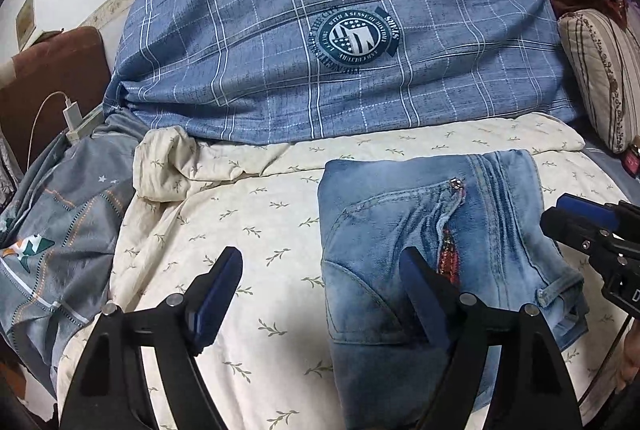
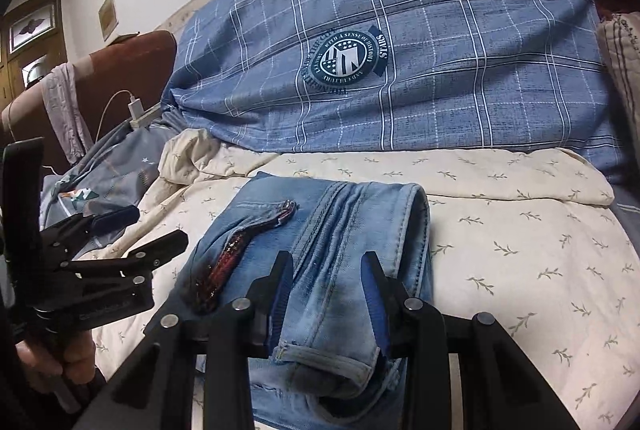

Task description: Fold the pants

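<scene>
Right up close, the right gripper [image 2: 326, 294] has its two blue-padded fingers [image 2: 374, 300] spread either side of a thick folded edge of the jeans [image 2: 320, 230], denim sitting between them. Looks like they're touching the cloth, but I can't tell if they're actually squeezing it or just straddling it.

Over on the left, the left gripper [image 1: 320, 294] is wide open and holding nothing. Its right finger [image 1: 424, 294] hangs over the jeans [image 1: 432, 230], the left one over bare sheet.

Those jeans are light blue, folded into a compact bundle, lying on the cream leaf-print sheet [image 1: 256, 222], near the front edge and a bit right of centre. A red beaded strip [image 2: 228, 258] runs along the pocket seam.

Farther back there's a big blue plaid duvet [image 1: 340, 42] with a round crest badge, bunched against the headboard. Grey patterned bedding [image 1: 60, 230] is off to the left, with a white charger [image 1: 74, 116] and cable beyond it. A striped pillow [image 1: 600, 78] sits far right.
</scene>
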`<state>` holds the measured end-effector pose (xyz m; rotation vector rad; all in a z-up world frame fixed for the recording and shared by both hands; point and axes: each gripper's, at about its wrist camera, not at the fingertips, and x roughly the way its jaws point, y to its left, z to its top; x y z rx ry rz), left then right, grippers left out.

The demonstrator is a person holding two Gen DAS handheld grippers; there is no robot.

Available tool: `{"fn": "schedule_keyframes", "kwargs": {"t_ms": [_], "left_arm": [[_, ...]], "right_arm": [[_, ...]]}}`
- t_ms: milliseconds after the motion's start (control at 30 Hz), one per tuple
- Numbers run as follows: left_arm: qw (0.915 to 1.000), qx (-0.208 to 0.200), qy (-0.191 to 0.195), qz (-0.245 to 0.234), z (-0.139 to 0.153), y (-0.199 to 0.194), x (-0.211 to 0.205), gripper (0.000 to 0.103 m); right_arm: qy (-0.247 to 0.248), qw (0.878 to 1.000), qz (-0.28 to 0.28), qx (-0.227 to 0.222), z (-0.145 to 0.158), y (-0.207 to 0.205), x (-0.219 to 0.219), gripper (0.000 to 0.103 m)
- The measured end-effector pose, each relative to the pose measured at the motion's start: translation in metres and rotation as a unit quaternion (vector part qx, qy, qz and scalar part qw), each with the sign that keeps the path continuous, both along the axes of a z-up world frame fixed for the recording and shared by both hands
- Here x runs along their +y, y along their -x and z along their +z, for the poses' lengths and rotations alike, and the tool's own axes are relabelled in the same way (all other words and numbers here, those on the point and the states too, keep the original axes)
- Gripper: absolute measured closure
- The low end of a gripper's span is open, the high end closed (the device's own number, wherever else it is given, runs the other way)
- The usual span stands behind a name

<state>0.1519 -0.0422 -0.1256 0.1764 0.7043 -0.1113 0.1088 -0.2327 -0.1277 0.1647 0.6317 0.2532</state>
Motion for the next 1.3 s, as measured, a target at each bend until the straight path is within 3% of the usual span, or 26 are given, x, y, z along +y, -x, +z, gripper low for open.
{"fn": "schedule_keyframes", "kwargs": {"t_ms": [500, 667, 800, 867, 1033, 1167, 1300], "left_arm": [[0.9998, 0.01, -0.013, 0.01, -0.002, -0.027, -0.015, 0.022], [0.999, 0.031, 0.0, 0.033, -0.005, -0.051, -0.018, 0.022], [0.9949, 0.074, 0.04, 0.056, -0.011, -0.074, -0.016, 0.022], [0.9934, 0.088, 0.052, 0.052, -0.016, -0.082, -0.018, 0.022], [0.9934, 0.104, 0.034, 0.033, -0.031, -0.085, -0.026, 0.022], [0.9926, 0.116, 0.031, 0.018, -0.031, -0.086, -0.025, 0.017], [0.9889, 0.134, 0.061, 0.017, -0.038, -0.088, -0.014, 0.015]], "right_arm": [[-0.04, 0.999, -0.034, 0.008, -0.002, -0.034, -0.026, 0.065], [-0.061, 0.997, -0.044, 0.011, -0.006, -0.052, -0.033, 0.065], [-0.078, 0.996, -0.037, 0.011, -0.004, -0.062, -0.033, 0.065], [-0.081, 0.996, -0.021, 0.023, -0.007, -0.07, -0.028, 0.065], [-0.057, 0.997, -0.007, 0.06, -0.023, -0.083, -0.019, 0.065], [-0.066, 0.995, -0.008, 0.072, -0.032, -0.087, -0.022, 0.064], [-0.049, 0.995, -0.014, 0.08, -0.038, -0.087, -0.017, 0.064]]}}
